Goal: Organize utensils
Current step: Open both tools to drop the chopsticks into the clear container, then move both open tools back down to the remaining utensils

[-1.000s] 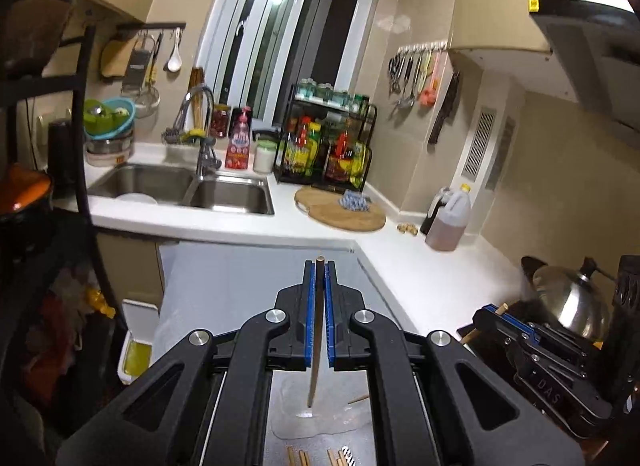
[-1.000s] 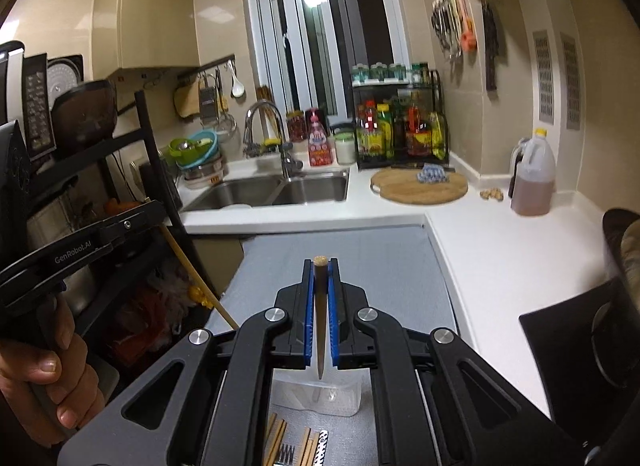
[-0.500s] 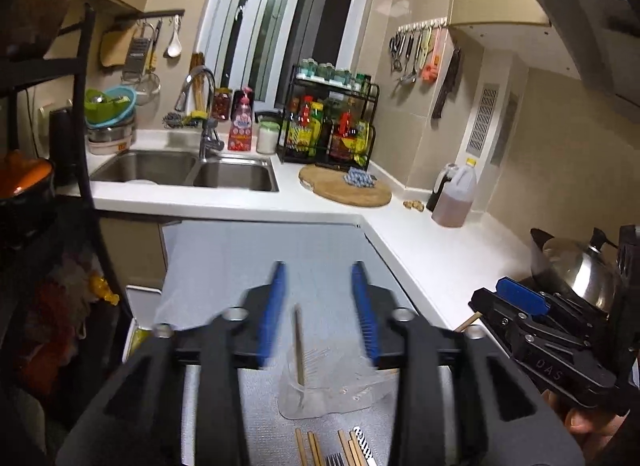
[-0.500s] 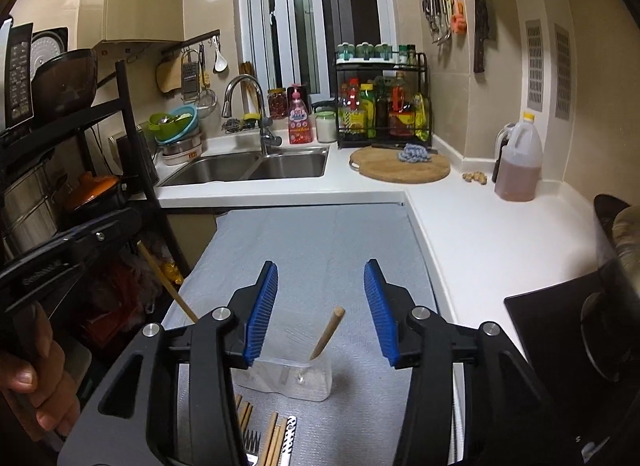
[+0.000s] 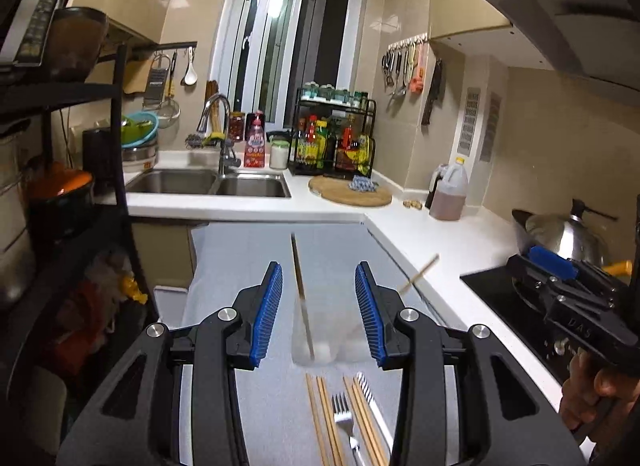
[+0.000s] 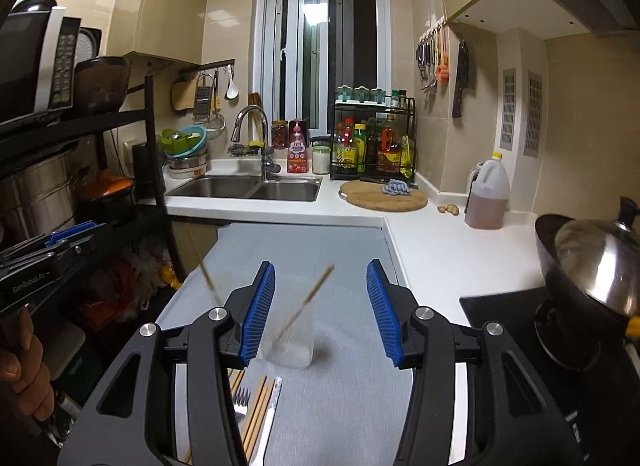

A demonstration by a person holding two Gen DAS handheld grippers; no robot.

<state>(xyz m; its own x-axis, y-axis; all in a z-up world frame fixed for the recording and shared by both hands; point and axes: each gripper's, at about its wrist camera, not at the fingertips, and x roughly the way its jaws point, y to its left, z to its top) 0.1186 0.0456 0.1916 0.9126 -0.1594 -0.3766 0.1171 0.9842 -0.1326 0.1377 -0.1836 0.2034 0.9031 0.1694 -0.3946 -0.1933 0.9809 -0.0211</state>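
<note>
A clear plastic cup (image 5: 320, 340) stands on the grey mat (image 5: 328, 250). Two wooden chopsticks lean in it: one (image 5: 301, 290) near upright, the other (image 5: 418, 274) tilted right. In the right wrist view the cup (image 6: 291, 342) holds one chopstick (image 6: 308, 298) and another (image 6: 208, 278) leaning left. My left gripper (image 5: 318, 310) is open above the cup. My right gripper (image 6: 320, 310) is open above the cup too. More chopsticks (image 5: 320, 414), a fork (image 5: 344, 418) and a striped-handled utensil (image 5: 370, 398) lie flat in front of the cup.
A double sink (image 5: 208, 183) and a round cutting board (image 5: 350, 193) sit on the white counter behind the mat. An oil jug (image 5: 450, 195) stands at the right. A wok with a steel lid (image 6: 592, 266) sits on the black hob. A black shelf rack (image 6: 80, 169) stands at the left.
Both grippers were shut on a chopstick each over the cup. Both have opened and drawn back, and the two chopsticks now stand loose in the cup.
</note>
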